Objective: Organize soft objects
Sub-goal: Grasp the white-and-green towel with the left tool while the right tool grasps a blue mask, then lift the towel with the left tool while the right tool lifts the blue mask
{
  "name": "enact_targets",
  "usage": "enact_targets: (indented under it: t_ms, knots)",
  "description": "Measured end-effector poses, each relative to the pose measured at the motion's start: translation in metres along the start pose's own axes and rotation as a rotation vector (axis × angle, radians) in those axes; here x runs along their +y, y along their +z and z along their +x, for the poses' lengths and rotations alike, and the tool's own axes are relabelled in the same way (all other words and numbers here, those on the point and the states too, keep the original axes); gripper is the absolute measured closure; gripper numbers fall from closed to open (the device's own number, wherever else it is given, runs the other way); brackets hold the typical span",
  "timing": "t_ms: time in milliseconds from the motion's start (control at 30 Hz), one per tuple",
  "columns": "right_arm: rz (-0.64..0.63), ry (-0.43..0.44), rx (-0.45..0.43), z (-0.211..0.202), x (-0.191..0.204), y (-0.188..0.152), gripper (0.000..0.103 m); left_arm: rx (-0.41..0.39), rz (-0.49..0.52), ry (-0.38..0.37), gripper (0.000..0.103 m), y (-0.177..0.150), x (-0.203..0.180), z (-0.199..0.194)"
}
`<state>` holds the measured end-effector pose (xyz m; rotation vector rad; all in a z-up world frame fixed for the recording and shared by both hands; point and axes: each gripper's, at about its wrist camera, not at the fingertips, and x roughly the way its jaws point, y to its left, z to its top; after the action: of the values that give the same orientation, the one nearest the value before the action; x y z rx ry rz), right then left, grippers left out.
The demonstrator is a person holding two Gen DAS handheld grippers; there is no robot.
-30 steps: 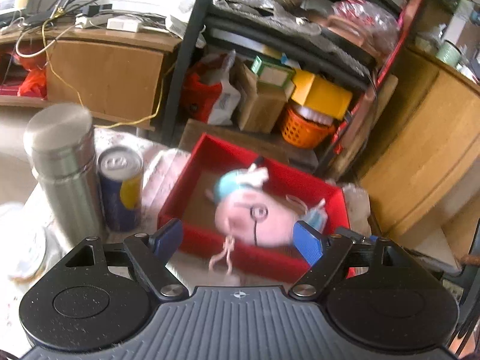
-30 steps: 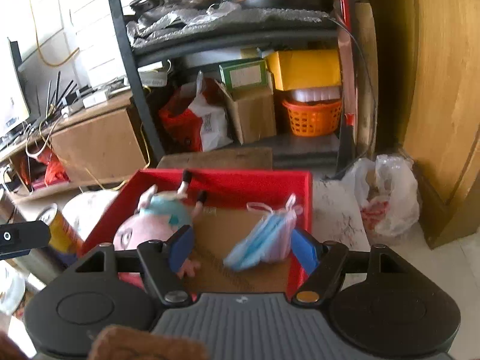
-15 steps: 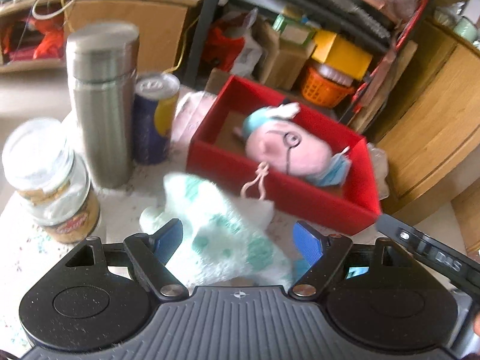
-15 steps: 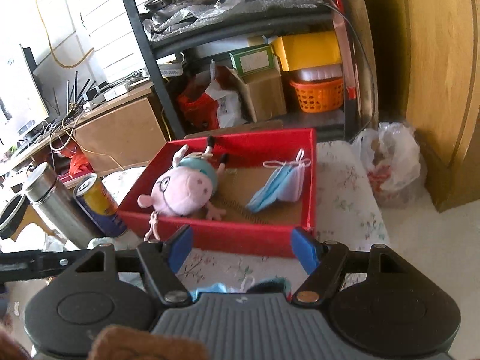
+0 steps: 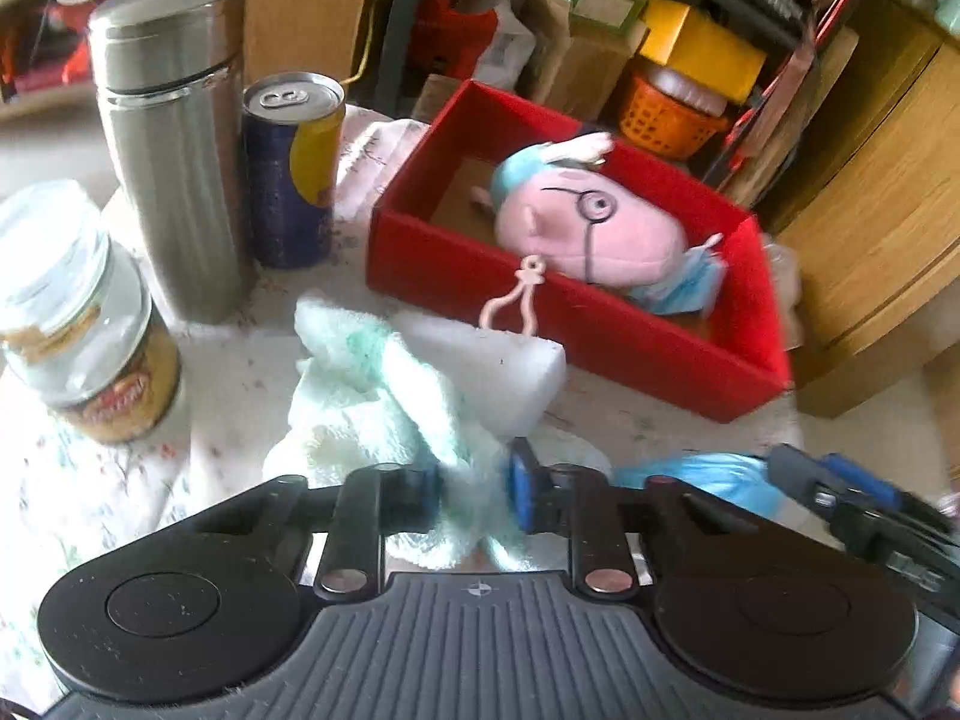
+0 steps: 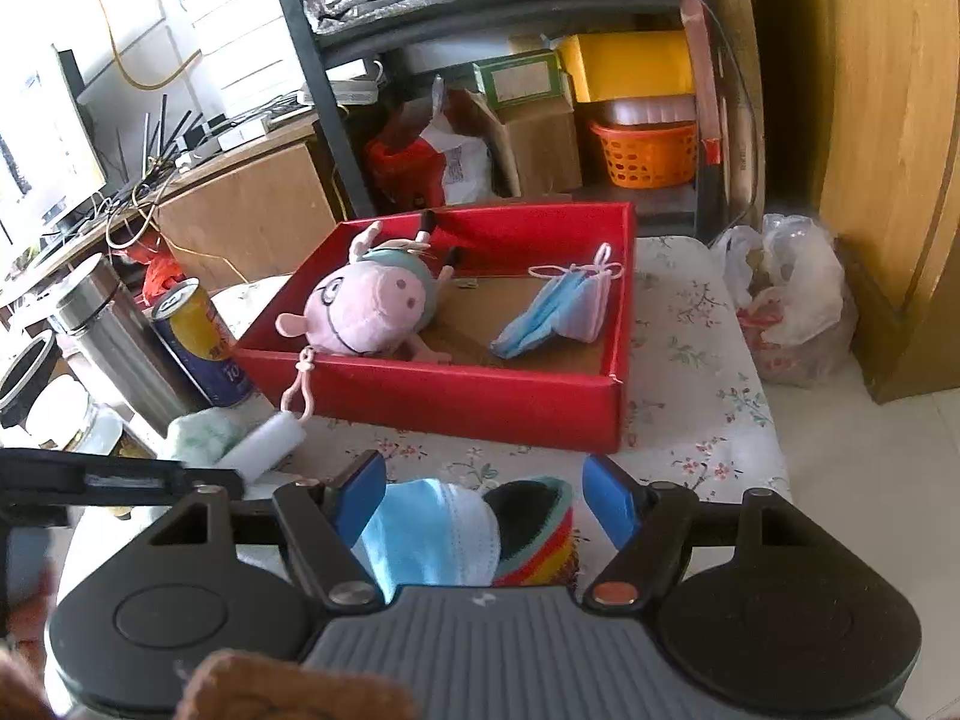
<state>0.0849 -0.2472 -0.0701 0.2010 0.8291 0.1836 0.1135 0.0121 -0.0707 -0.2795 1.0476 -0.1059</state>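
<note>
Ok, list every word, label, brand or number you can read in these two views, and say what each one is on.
"10": on the blue and yellow can, low on its side; this reading is uncertain.
Red label on the glass jar: script lettering, too blurred to read.
Printing on the white and red bag under the shelf: too small to read.
Label on the green box: no legible text.
Nothing else readable.

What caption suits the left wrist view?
Left tool shut on towel; pig and mask in red box.
</note>
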Motion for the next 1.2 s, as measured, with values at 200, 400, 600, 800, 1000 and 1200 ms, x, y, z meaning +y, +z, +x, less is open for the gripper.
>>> enact_targets:
  t_ms: [200, 400, 600, 800, 1000, 1200]
  knots:
    - [0.032, 0.019, 0.014, -0.006, -0.007, -0.006, 0.059, -0.024, -0.062, -0.137, 0.093, -0.011, 0.005, -0.035]
    - [0.004, 0.041, 0.044, -0.004, 0.005, -0.016, 0.059, -0.052, -0.111, -0.259, 0.093, -0.019, 0.011, -0.063]
    - [-0.041, 0.029, 0.066, 0.013, 0.022, -0.018, 0.058, -0.064, -0.13, -0.27, 0.093, -0.018, 0.021, -0.068]
    - [-0.08, -0.004, 0.089, 0.029, 0.028, -0.018, 0.084, -0.041, -0.104, -0.237, 0.093, -0.016, 0.018, -0.057]
    - [-0.011, 0.086, 0.117, 0.02, 0.017, -0.018, 0.103, -0.036, -0.066, -0.225, 0.093, -0.017, 0.008, -0.056]
    - [0.074, 0.166, 0.08, -0.004, 0.008, -0.012, 0.103, -0.064, -0.081, -0.261, 0.093, -0.016, 0.006, -0.063]
